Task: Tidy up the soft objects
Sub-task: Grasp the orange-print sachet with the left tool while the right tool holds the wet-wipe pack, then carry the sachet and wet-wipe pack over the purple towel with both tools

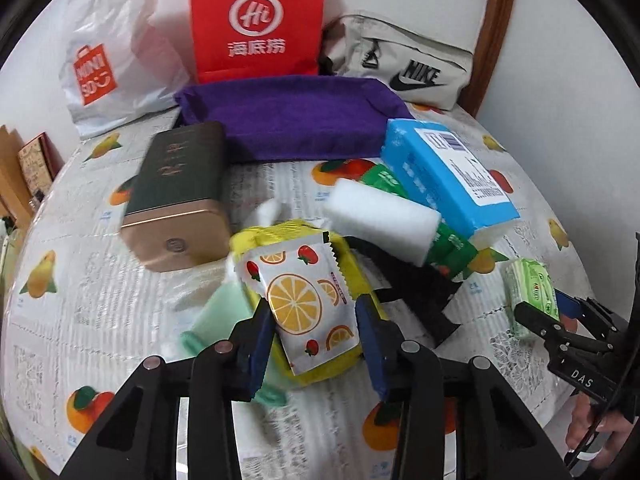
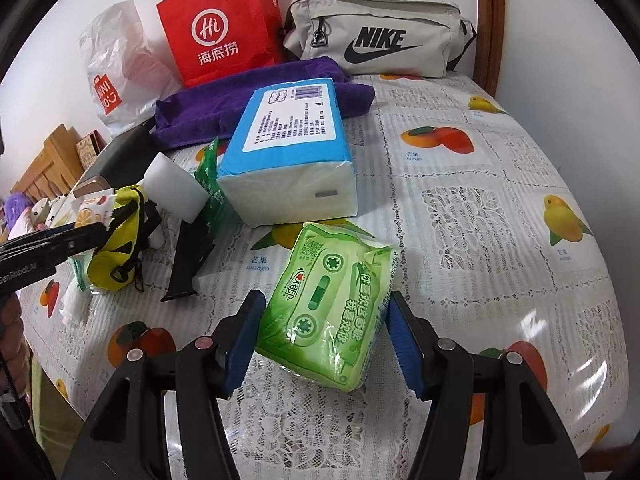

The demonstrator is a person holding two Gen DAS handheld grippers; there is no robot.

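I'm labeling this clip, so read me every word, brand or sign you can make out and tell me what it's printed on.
"Hi" and "海底捞": red paper bag
"NIKE": grey pouch
"MINI SO": white plastic bag
"芒果 mango": tablecloth
"DAS": right gripper
Blue tissue pack label, green tissue pack, fruit sachet: print too small or blurred.

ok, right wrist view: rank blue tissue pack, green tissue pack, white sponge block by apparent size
1. blue tissue pack, largest despite sitting farther back.
2. green tissue pack; nearest the camera, so likely flattered.
3. white sponge block, clearly smallest.
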